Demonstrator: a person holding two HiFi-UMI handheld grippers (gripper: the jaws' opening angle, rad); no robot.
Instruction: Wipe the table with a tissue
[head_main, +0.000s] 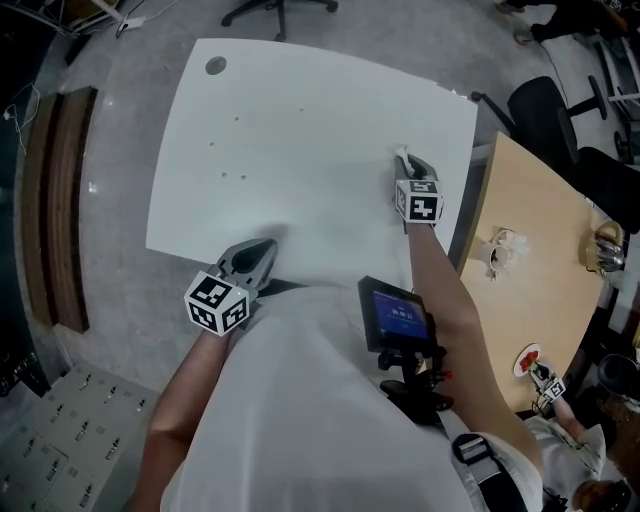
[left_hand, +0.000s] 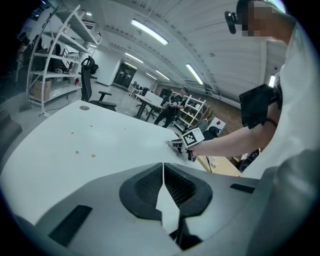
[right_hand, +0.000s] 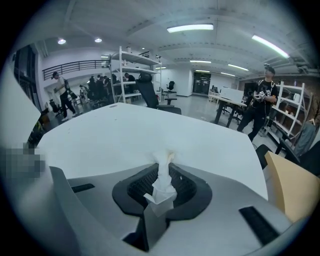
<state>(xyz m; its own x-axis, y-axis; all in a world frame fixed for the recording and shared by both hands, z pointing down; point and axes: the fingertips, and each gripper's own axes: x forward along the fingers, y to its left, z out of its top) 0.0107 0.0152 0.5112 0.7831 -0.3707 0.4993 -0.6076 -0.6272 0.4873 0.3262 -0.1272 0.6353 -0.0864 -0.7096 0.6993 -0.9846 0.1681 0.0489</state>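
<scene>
Nearest, at the person's chest, a small dark screen (head_main: 394, 317) sits on a mount, lit blue. To its left, the left hand-held gripper (head_main: 262, 246) hovers at the near edge of the white counter (head_main: 320, 120), its marker cube toward the person. In the left gripper view its jaws are pressed together tip to tip with nothing between them (left_hand: 163, 172).

Farther out and to the right, the right hand-held gripper (head_main: 407, 157) is over the counter near its right edge, at the end of an outstretched bare forearm. Its jaws pinch a crumpled white tissue (right_hand: 163, 186), which stands up between the pads and sticks out past the tips toward the counter top. In the head view the tissue (head_main: 402, 153) shows as a small white tuft at the tips; whether it presses on the surface cannot be told.

A few small brown spots (head_main: 243, 178) dot the counter left of centre, well apart from both grippers. A round grey cap (head_main: 216, 66) sits in the far left corner. A wooden table (head_main: 520, 200) stands just right of the counter. Beyond the far edge, the base of an office chair (head_main: 280, 8) rests on the floor.
</scene>
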